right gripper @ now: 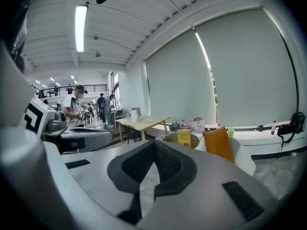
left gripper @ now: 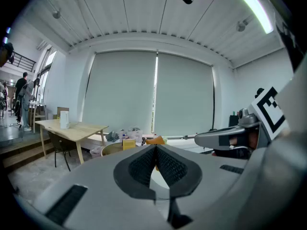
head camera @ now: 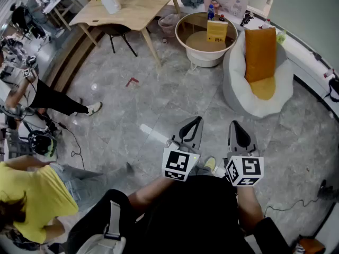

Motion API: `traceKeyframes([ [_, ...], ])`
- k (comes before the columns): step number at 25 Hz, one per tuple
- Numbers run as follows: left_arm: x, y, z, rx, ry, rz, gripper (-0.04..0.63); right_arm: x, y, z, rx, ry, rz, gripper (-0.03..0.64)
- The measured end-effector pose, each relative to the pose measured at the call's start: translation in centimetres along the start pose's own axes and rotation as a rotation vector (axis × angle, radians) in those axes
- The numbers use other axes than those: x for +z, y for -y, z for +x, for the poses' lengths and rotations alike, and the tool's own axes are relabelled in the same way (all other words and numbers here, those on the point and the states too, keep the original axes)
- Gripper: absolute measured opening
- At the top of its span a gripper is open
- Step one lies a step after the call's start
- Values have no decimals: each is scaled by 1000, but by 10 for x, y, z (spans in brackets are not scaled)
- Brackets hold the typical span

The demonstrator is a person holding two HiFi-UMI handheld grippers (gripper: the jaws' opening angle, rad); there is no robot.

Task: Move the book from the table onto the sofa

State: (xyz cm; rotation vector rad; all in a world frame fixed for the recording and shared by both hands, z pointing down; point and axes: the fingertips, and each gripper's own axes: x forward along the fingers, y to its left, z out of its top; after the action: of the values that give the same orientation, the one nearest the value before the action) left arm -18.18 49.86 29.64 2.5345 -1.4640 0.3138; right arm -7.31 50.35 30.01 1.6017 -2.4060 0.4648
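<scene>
The yellow book (head camera: 216, 30) stands upright on the round low table (head camera: 186, 24) at the far side of the room. Right of it is the white sofa (head camera: 238, 89) with an orange cushion (head camera: 260, 54). My left gripper (head camera: 197, 119) and right gripper (head camera: 234, 123) hang side by side over the grey floor, well short of the table, both shut and empty. In the left gripper view the book (left gripper: 128, 143) shows small beyond the closed left gripper (left gripper: 156, 147). Past the closed right gripper (right gripper: 154, 143) in its own view lie the book (right gripper: 183, 137) and the cushion (right gripper: 218, 143).
A wooden table (head camera: 132, 7) with a chair under it stands at the back left. People (head camera: 32, 194) work along the left side, with cables on the floor. A small red thing (head camera: 132, 81) lies on the tiles. A cluttered window ledge (head camera: 307, 52) curves behind the sofa.
</scene>
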Motion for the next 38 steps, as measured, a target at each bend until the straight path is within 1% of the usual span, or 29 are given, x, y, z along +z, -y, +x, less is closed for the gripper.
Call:
traceKeyframes([
  [2, 9, -23, 8, 22, 29, 18, 9, 14, 2, 18, -10, 34, 11, 9],
  [5, 20, -49, 17, 62, 66, 31, 9, 30, 2, 41, -2, 63, 15, 9],
  [10, 22, -51, 24, 59, 70, 33, 9, 31, 9, 41, -6, 59, 17, 9],
  [16, 22, -72, 15, 73, 78, 16, 9, 33, -4, 43, 37, 75, 81, 9],
  [19, 21, -87, 9, 76, 79, 10, 9, 33, -26, 50, 103, 62, 46, 8],
  [21, 19, -95, 5, 81, 73, 7, 9, 31, -38, 55, 115, 49, 7, 8],
  [26, 17, -113, -5, 79, 82, 0, 9, 30, -55, 65, 115, 40, -7, 8],
  [28, 14, -116, -5, 78, 79, -5, 9, 31, -57, 66, 102, 33, -13, 8],
  [34, 16, -121, -5, 70, 95, -11, 9, 37, -53, 74, 69, 36, -20, 8],
  [38, 11, -122, 5, 60, 89, -4, 9, 37, -41, 84, 45, 36, -9, 8],
])
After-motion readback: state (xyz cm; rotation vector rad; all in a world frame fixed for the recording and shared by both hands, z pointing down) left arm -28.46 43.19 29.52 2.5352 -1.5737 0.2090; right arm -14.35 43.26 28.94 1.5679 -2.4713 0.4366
